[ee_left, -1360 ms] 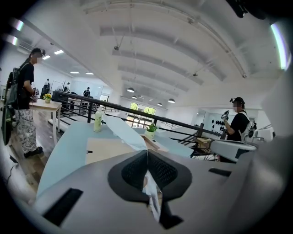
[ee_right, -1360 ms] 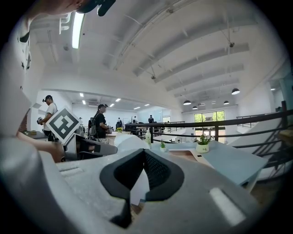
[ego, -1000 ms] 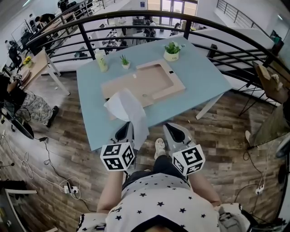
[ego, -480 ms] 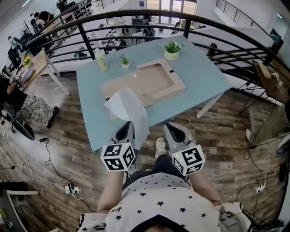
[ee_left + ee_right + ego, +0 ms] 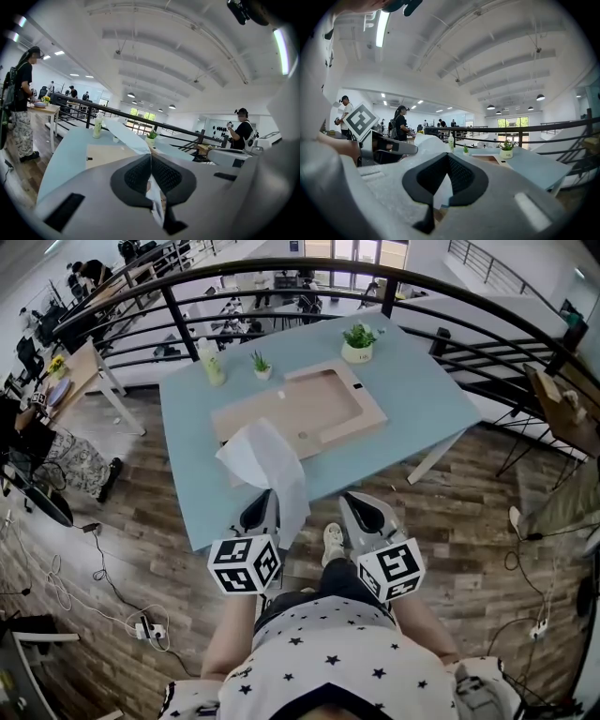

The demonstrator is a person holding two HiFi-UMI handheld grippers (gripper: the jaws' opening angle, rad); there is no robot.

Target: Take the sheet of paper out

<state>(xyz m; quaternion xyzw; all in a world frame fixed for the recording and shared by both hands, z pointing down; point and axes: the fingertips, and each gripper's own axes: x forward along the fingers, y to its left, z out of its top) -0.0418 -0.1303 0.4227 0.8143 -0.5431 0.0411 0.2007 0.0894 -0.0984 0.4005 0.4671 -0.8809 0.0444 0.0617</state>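
Beside table [image 5: 422, 399], left hand-held gripper [image 5: 266, 498] pinching paper [image 5: 265, 457]

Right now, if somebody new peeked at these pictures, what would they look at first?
The white sheet of paper jumps out first. It is held up over the near side of the blue table, pinched in the shut left gripper. Behind it a flat wooden board lies on the table, and a little potted plant stands near the far edge.
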